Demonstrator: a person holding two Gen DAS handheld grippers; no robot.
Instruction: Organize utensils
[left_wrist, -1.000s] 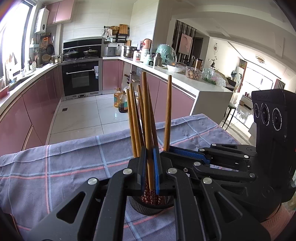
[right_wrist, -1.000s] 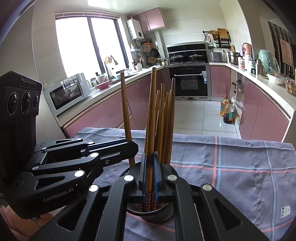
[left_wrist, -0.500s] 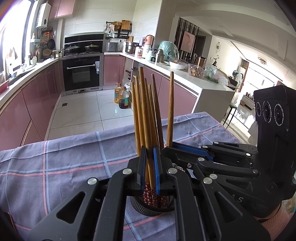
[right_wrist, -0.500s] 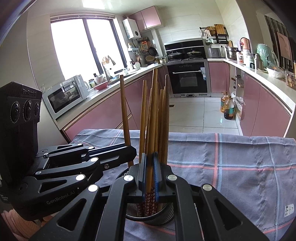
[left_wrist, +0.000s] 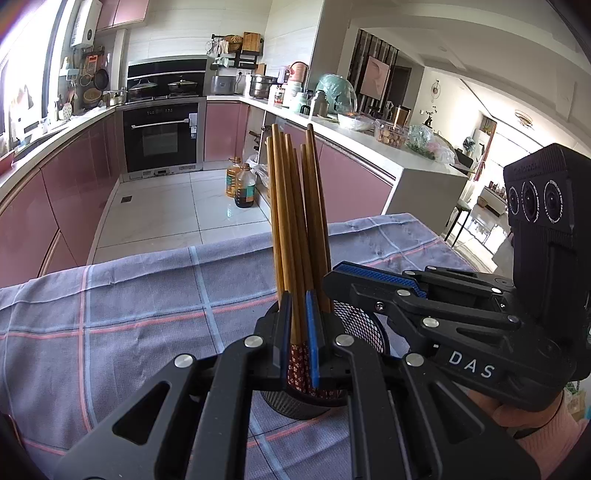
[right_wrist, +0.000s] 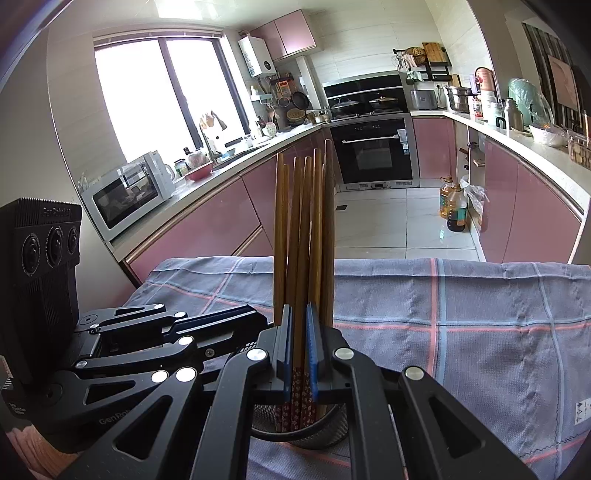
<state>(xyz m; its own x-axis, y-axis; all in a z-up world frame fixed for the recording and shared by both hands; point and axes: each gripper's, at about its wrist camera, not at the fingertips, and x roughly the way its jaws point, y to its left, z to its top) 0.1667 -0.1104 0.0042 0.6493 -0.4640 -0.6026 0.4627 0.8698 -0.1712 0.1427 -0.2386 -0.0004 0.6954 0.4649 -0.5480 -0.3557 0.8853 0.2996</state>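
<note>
The bundle of long brown wooden chopsticks w/ red floral-patterned tips (left_wrist: 295, 221) stands tips-down, nearly upright, in a round black wire-mesh holder (left_wrist: 364, 326). The holder sits on the grey-blue checked cloth w/ pink and pale-blue lines (left_wrist: 129, 295) over the table, toward its near edge, well apart from the far edge that faces the kitchen floor.

Handling, as a judgement: sticks are light, stiff and smooth, so single ones may slide or fan out if pinched loosely. Best hold looks low on the shafts, just above the holder rim, where they're packed together. The mesh holder also seems light, so it could tip if the bundle gets pushed sideways.

Left gripper (left_wrist: 297, 334): blue-padded jaws nearly together, clamped on the lower shafts of a few sticks just above the patterned tips; the rest of the bundle rises behind. Right gripper (right_wrist: 299, 345): same narrow gap, pinching several shafts at abt the same height from the other side. In the left view the right tool reaches in from the right over the holder rim; in the right view the left tool comes in from the left. Both grip the same bundle, close beside each other. Whether either tool touches the mesh rim I can't tell.
</note>
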